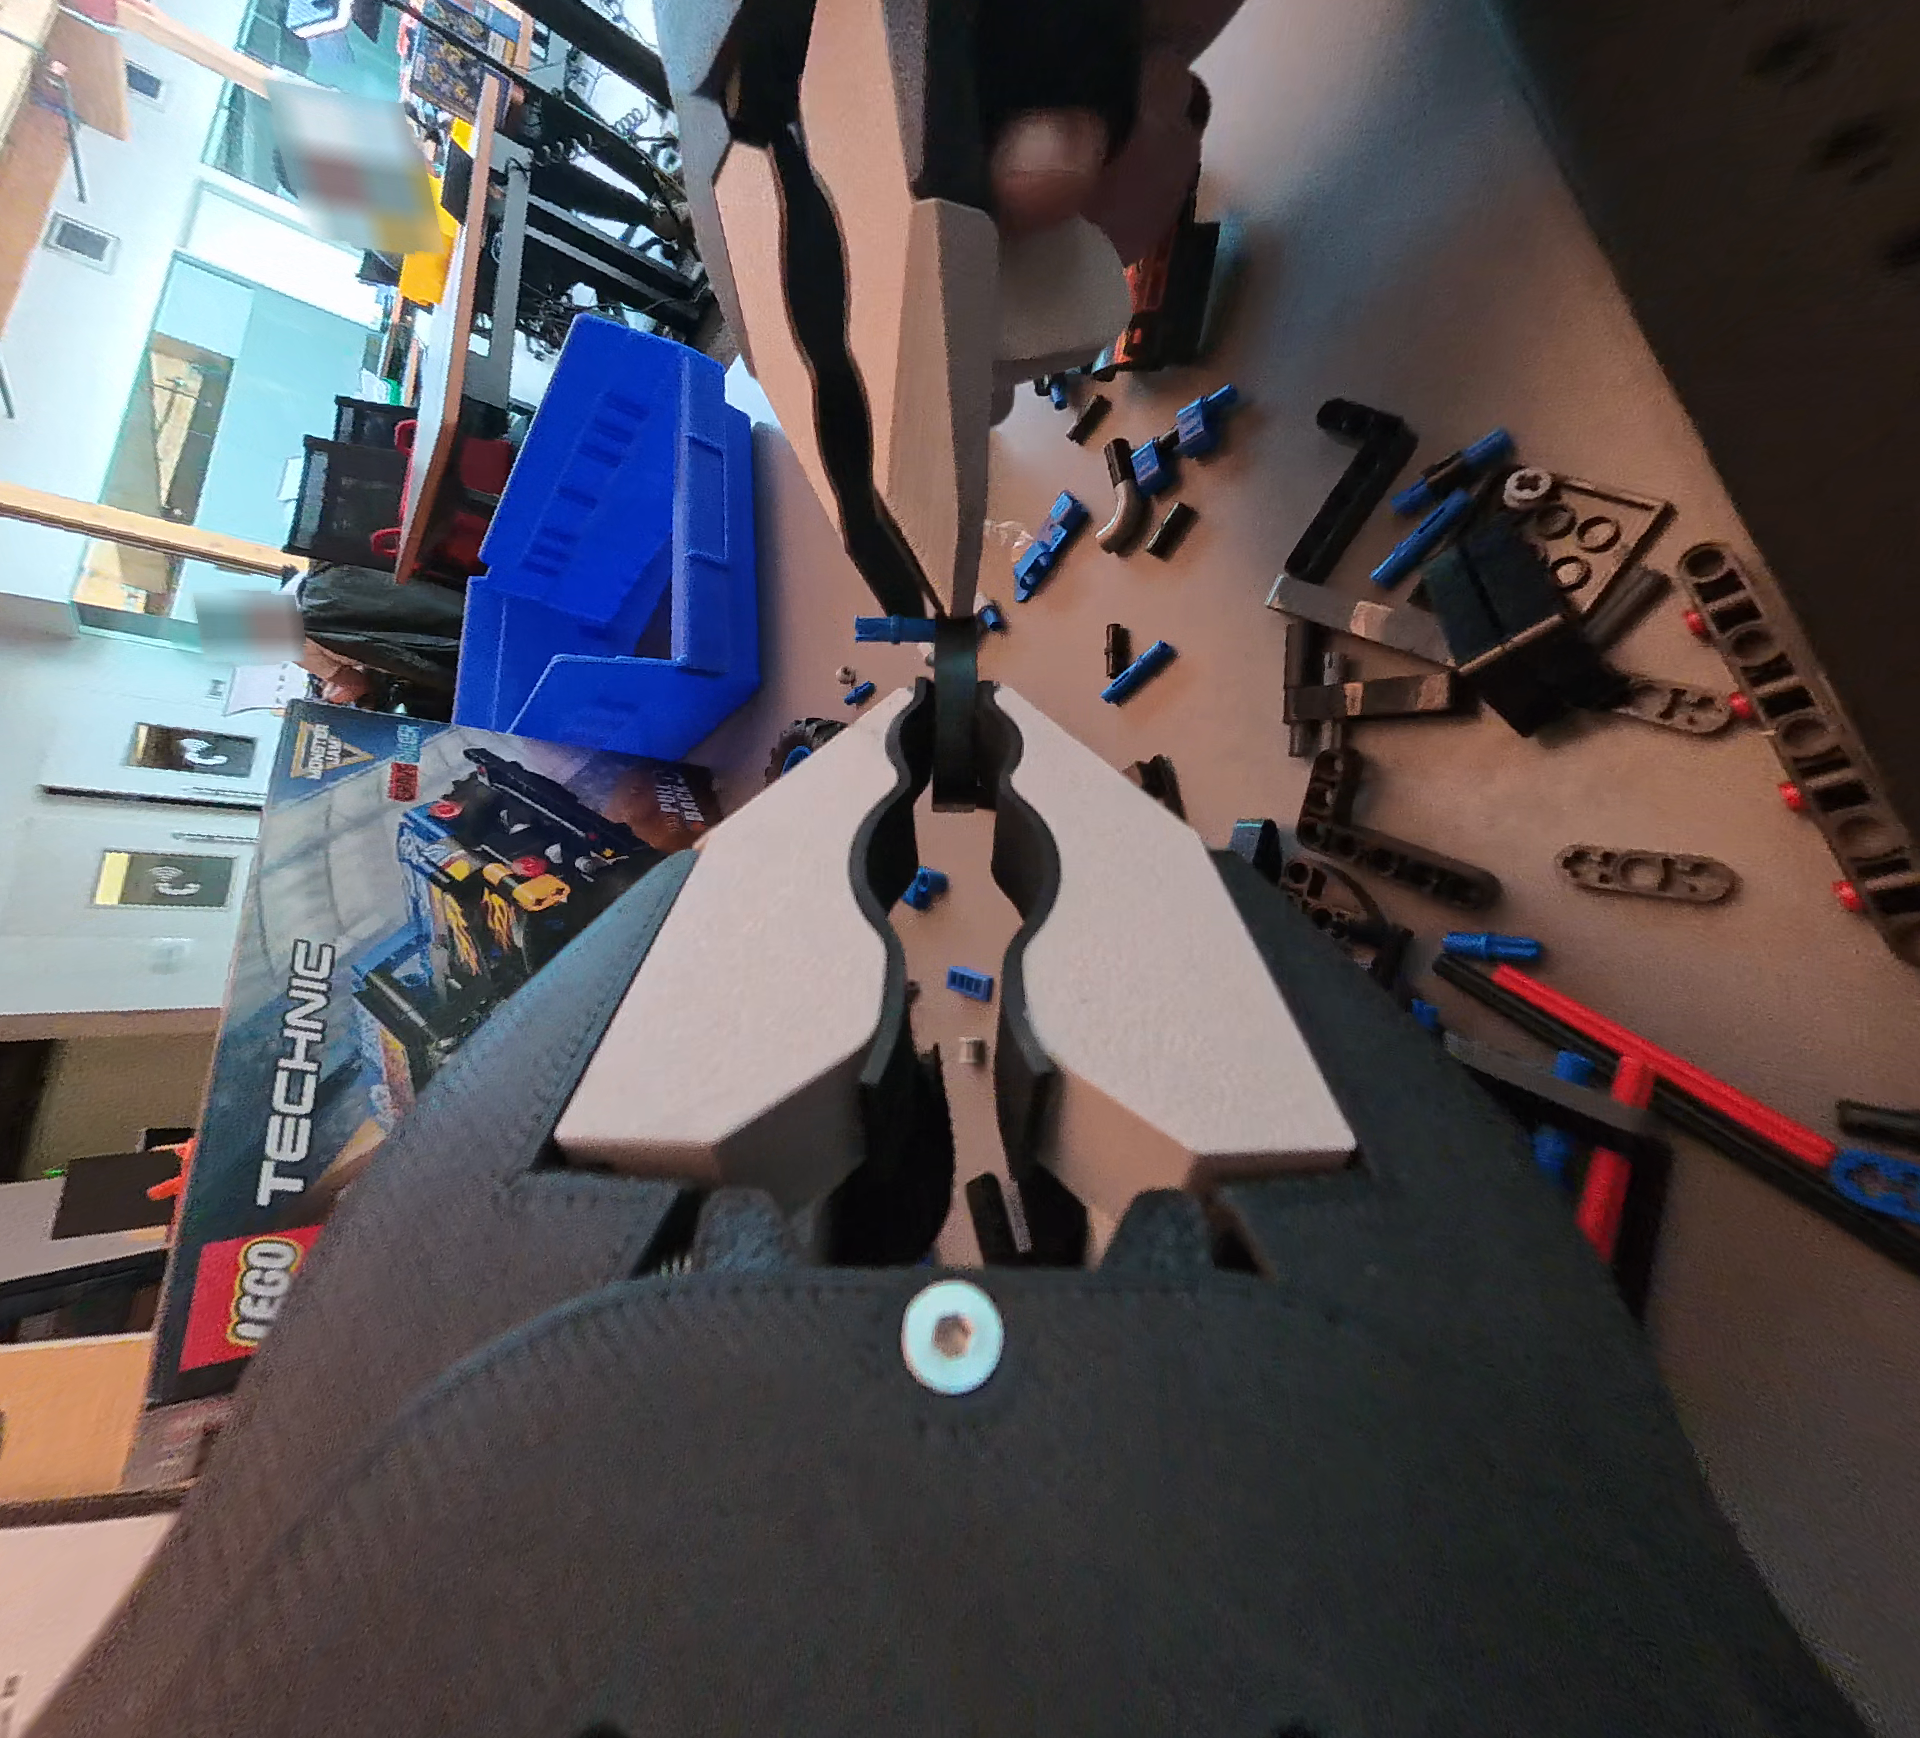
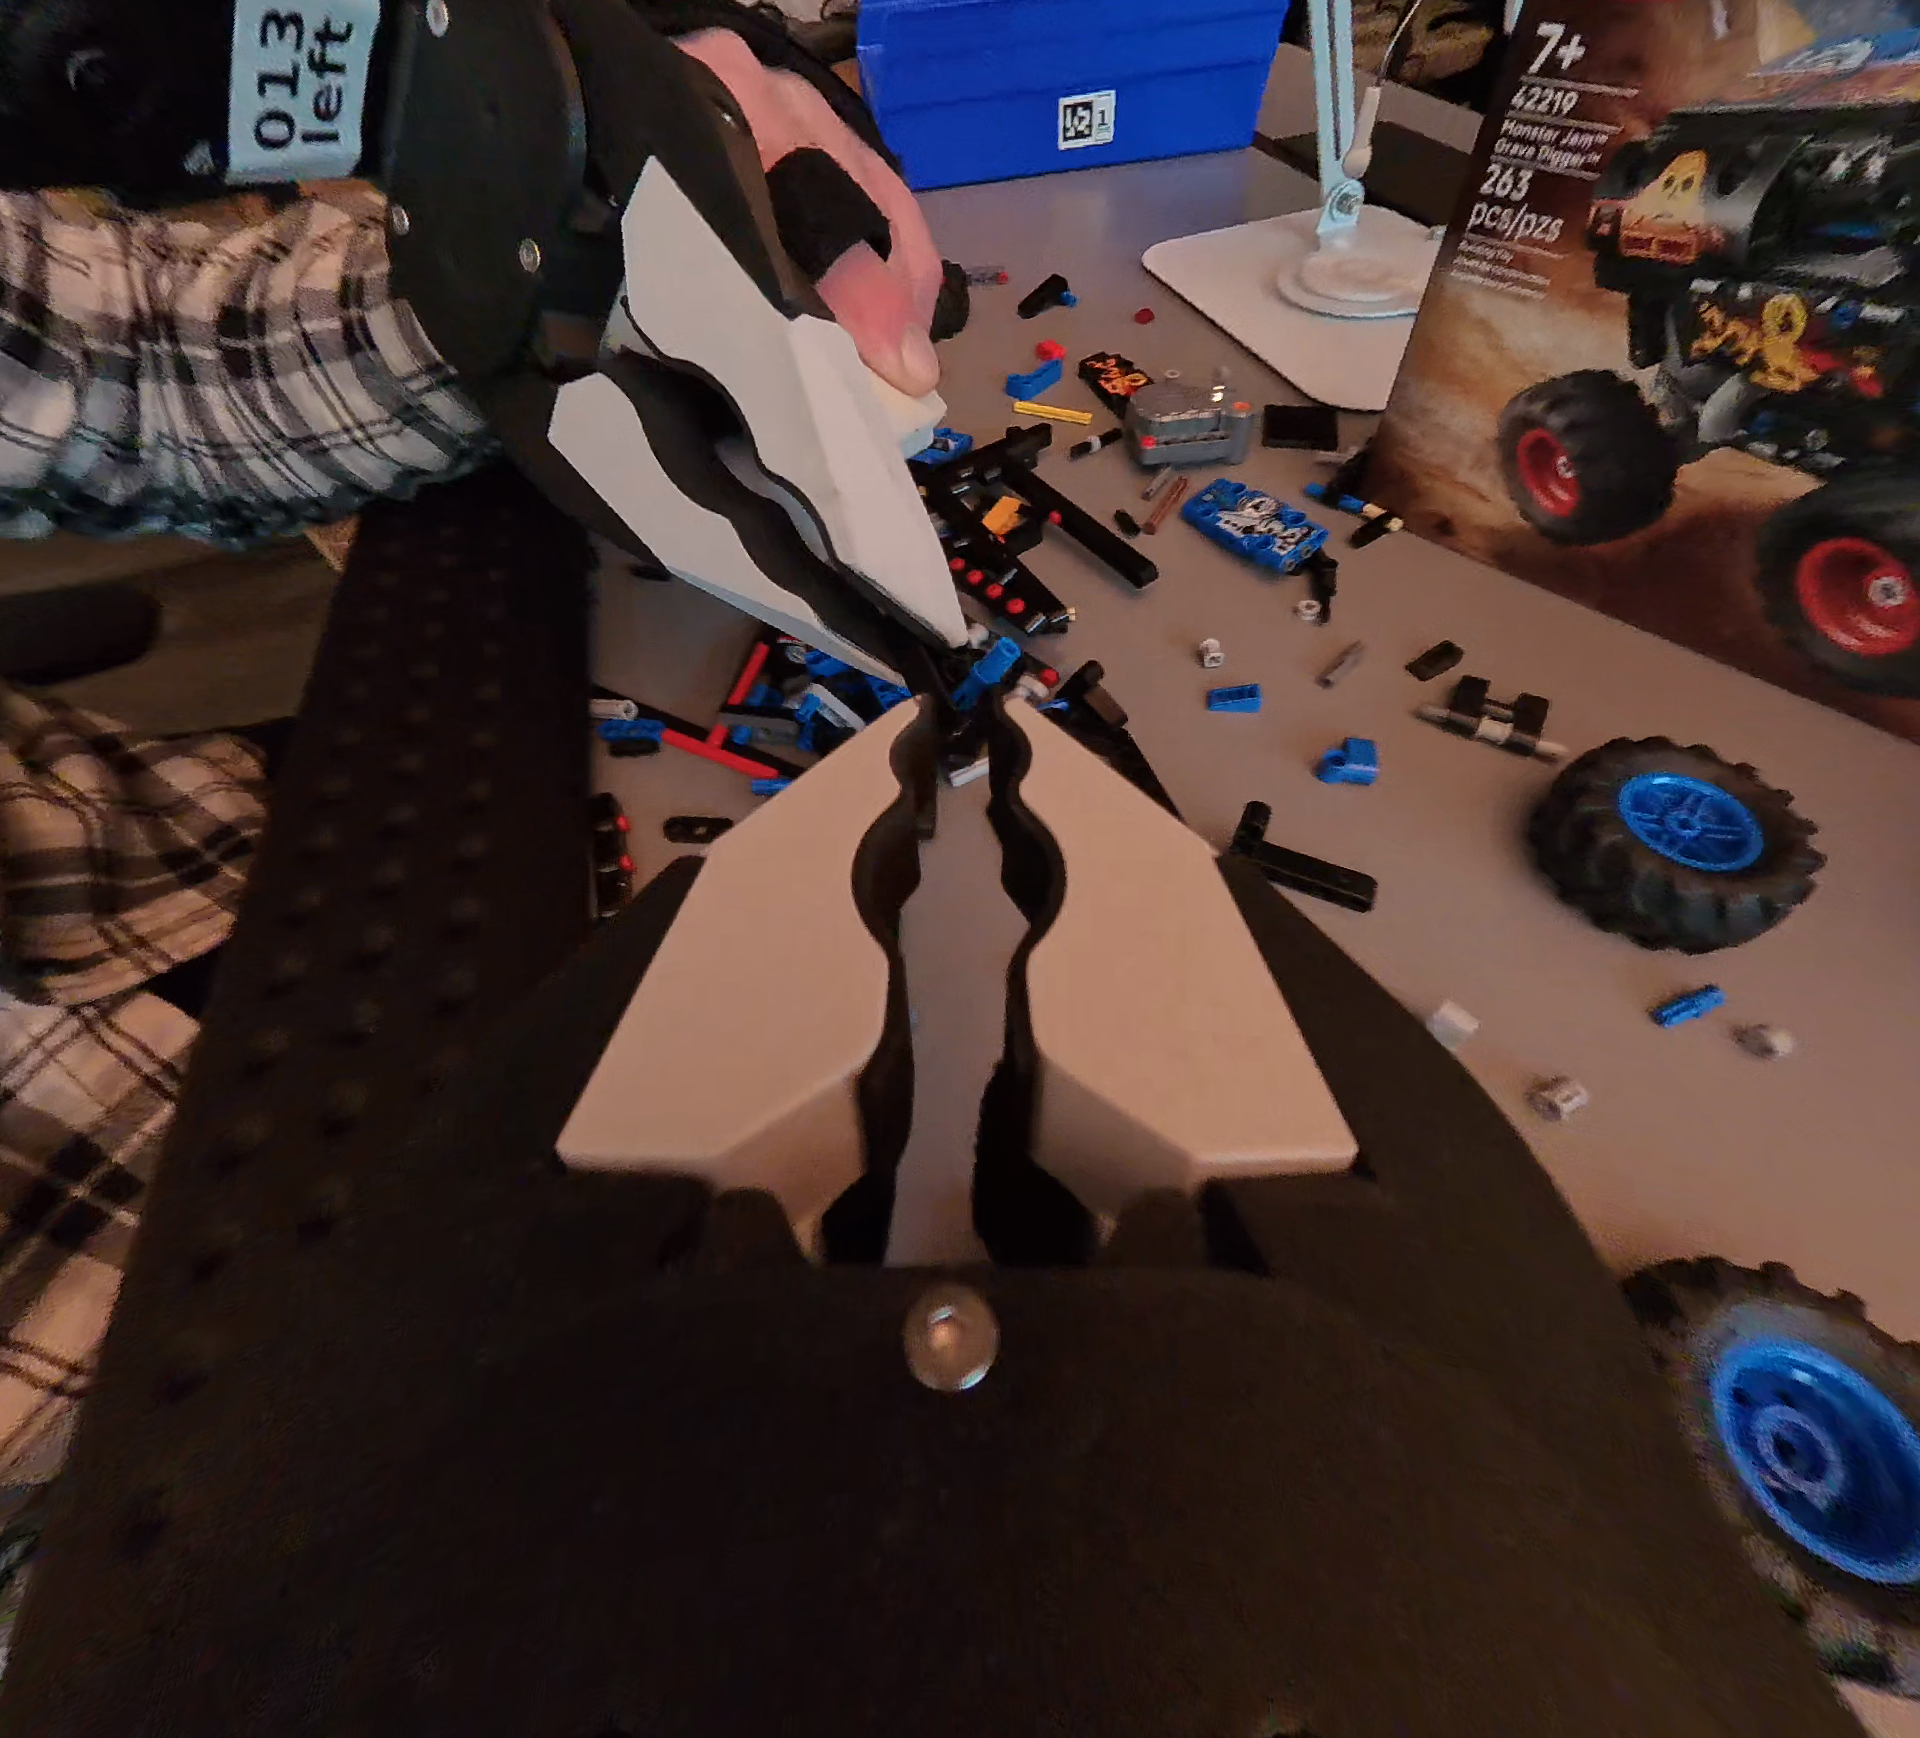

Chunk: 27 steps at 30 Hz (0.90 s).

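The left gripper [image 1: 954, 701] has its jaws nearly closed on a small black plastic beam piece [image 1: 954, 717], pinched at the very tips; the right gripper [image 2: 961, 712] meets it tip to tip, its jaws nearly closed too, nipping a short blue plastic connector pin [image 2: 987, 665] at that piece's top end, though in the dim right wrist view exactly what it clamps is hard to make out. Both holds look shallow; a slight twist or uneven push could, by this reading, flip the black piece or the pin out of the tips and drop it among the scattered blue, black and red loose parts [image 1: 1455, 545] on the grey tabletop [image 2: 1403, 909], where it would be hard to find again; the two sets of tips could also knock together and slip.

The blue plastic storage bin [image 2: 1070, 47] stands at the far side of the table; its inside is not shown, so its contents cannot be told. The printed cardboard toy box [image 2: 1714, 234] stands upright at the right, beside a black rubber tyre with a blue hub [image 2: 1678, 841]; whether anything is in the box is not visible.
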Each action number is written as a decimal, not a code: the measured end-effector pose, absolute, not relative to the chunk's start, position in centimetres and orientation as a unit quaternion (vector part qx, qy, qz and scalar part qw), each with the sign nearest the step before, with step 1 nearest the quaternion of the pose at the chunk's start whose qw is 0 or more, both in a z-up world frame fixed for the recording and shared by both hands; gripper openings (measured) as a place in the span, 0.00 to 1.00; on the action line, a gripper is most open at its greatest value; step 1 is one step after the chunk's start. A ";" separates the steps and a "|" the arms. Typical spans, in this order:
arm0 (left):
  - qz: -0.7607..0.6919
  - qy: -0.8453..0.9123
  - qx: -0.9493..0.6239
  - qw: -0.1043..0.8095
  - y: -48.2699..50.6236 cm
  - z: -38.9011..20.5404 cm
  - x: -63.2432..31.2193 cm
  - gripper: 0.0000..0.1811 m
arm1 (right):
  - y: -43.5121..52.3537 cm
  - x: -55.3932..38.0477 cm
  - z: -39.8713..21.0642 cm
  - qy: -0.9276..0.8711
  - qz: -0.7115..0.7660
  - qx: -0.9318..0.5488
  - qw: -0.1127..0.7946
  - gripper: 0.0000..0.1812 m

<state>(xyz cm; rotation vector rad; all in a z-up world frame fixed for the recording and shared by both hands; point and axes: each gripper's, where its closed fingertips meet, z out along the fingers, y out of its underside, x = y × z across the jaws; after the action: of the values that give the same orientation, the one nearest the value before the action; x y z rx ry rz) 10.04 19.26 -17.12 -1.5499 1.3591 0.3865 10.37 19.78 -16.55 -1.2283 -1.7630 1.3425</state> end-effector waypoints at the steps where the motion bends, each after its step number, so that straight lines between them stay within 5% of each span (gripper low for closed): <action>1: 0.165 0.566 -0.636 0.499 19.2 -17.1 10.0 0.03 | 19.7 10.4 -16.5 -0.658 0.517 -0.465 0.289 0.03; 19: 0.269 0.586 -0.619 0.448 19.4 -18.1 10.2 0.04 | 20.2 9.8 -16.6 -0.616 0.541 -0.497 0.283 0.00; 24: 0.247 0.580 -0.638 0.442 19.0 -17.7 9.9 0.04 | 20.1 9.4 -15.9 -0.615 0.527 -0.491 0.320 0.00; 27: 0.177 0.629 -0.650 0.387 17.0 -22.2 11.5 0.03 | 20.7 10.1 -11.5 -0.587 0.544 -0.433 0.415 0.01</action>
<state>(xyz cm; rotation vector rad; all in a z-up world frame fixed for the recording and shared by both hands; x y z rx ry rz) 11.53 16.96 -22.25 -1.6552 1.6007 0.4501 10.12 20.73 -11.52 -1.0890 -1.4744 1.3670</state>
